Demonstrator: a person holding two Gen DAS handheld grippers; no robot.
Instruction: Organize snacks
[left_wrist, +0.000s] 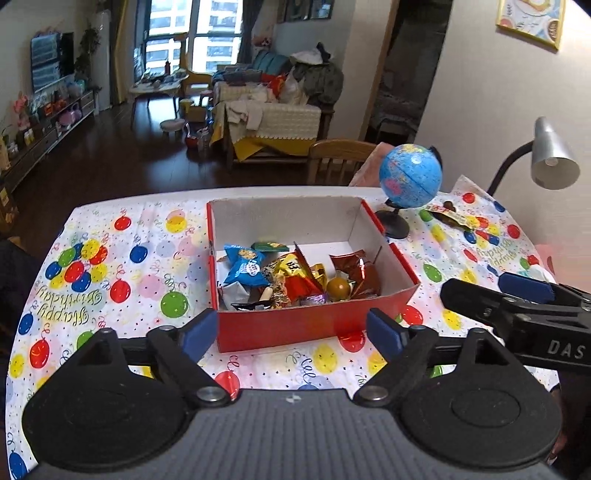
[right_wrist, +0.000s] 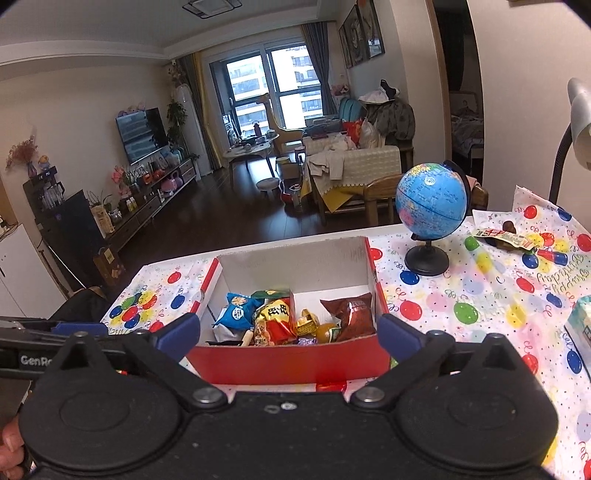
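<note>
Nearest each lens, both claws stand spread with nothing between the pads: the left gripper (left_wrist: 291, 332) and the right gripper (right_wrist: 290, 334), each just short of the red box (left_wrist: 314, 325). Inside it lie the snacks (left_wrist: 291, 277) (blue packet (right_wrist: 236, 314) at ten o'clock, brown packet (right_wrist: 351, 314) at two). Beyond, toward one o'clock, stands the globe (right_wrist: 430, 201). Only the right wrist view shows a pale carton (right_wrist: 581, 325), cut off at three o'clock; a stray packet (left_wrist: 448, 214) past the globe is hard to read.
</note>
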